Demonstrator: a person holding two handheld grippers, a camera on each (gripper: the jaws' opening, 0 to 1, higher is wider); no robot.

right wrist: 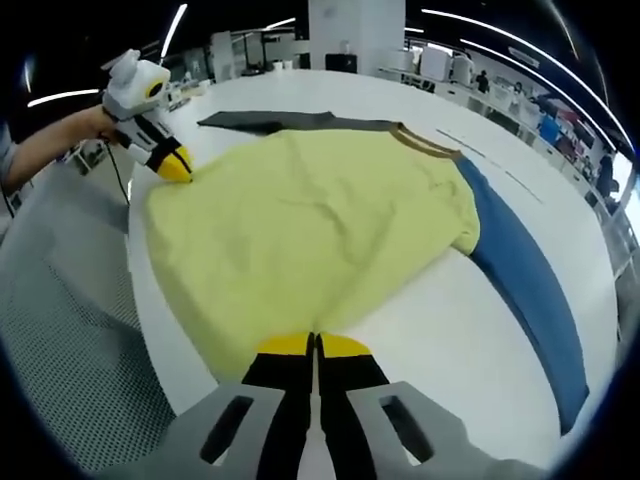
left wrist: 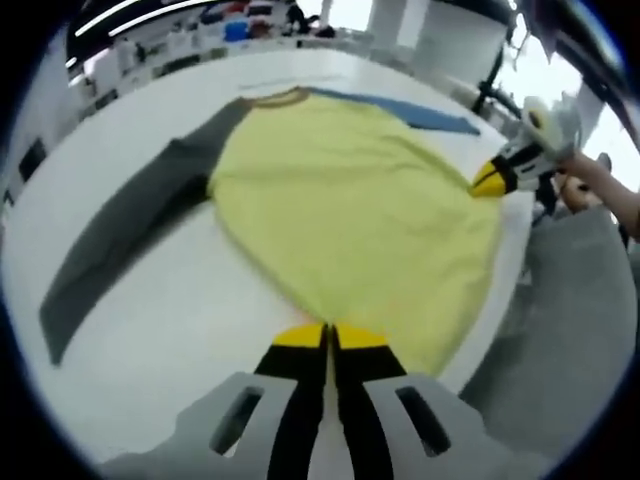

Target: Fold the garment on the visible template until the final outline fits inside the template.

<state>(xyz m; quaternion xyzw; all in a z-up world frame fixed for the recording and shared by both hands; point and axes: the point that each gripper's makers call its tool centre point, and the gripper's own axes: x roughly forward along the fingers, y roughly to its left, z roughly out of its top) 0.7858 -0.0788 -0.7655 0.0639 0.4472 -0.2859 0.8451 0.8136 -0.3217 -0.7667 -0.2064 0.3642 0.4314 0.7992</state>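
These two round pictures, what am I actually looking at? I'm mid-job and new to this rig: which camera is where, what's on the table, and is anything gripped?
Each picture comes from a camera riding on a handheld two-jaw gripper, looking forward along its jaws. No robot arm: a person holds one gripper in each hand.

In the left gripper view, the left gripper rises from the bottom, jaws together at the hem of the yellow shirt. The right gripper comes in from the right.

The right gripper view shows the same scene from the other corner, with that gripper closed at the hem too.

The shirt lies flat on a white table, with a dark grey sleeve and a blue sleeve spread out. Both grippers appear to pinch the hem, though the cloth between the jaws is hard to see.
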